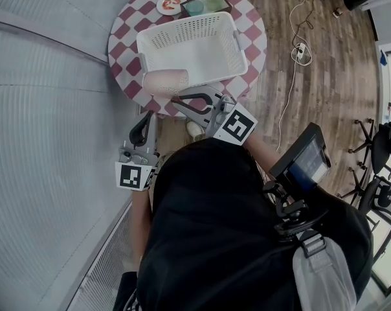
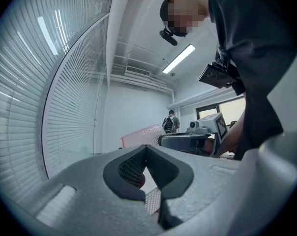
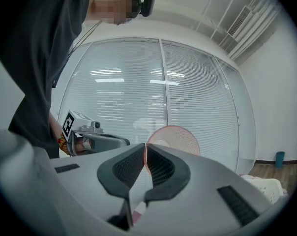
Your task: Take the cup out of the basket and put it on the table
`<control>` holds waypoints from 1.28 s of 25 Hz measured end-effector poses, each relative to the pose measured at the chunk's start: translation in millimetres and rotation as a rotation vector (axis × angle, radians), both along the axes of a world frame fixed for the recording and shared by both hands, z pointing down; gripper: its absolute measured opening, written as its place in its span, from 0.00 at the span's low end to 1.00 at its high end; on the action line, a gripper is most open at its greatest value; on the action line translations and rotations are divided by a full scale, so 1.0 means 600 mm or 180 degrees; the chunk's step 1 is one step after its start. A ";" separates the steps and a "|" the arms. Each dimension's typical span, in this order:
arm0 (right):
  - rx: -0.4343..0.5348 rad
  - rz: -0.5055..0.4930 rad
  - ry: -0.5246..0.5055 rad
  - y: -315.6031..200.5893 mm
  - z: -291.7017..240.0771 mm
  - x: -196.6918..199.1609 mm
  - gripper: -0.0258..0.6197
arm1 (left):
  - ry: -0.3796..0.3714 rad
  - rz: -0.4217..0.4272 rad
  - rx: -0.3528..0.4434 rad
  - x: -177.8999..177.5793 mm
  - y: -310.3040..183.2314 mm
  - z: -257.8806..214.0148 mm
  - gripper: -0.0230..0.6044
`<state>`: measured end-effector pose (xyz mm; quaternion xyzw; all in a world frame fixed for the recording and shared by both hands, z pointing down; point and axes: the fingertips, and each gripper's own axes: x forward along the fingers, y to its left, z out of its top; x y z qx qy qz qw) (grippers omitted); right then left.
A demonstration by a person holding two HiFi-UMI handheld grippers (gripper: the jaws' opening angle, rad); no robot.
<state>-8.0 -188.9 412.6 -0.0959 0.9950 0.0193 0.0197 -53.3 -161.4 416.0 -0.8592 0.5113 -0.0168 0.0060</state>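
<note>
Firmly, right gripper (image 1: 177, 100) fingers (image 3: 161, 168) clamp the cup (image 1: 166, 81) (beside basket (image 1: 189, 44)); left gripper (image 1: 145, 118) fingers closed, empty.

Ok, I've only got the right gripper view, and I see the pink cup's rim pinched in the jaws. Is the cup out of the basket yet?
Observer: Yes. The head view shows the cup on its side outside the basket, by its near left corner, over the checkered table.
Operator: Anything else in the basket?
Observer: No, from above it looks empty.
Operator: And the left gripper?
Observer: Its own view shows its jaws together with nothing between them.
</note>
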 end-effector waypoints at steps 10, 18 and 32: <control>0.0089 0.0050 0.0035 -0.007 -0.006 -0.002 0.08 | 0.0007 -0.0012 -0.0007 -0.006 -0.002 -0.004 0.04; 0.0129 0.0042 0.0057 -0.009 -0.010 -0.005 0.08 | 0.0008 -0.0031 -0.0010 -0.014 -0.004 -0.004 0.04; 0.0289 -0.0026 0.0184 -0.002 0.000 -0.003 0.08 | 0.0008 -0.0054 0.0001 -0.017 -0.003 0.006 0.04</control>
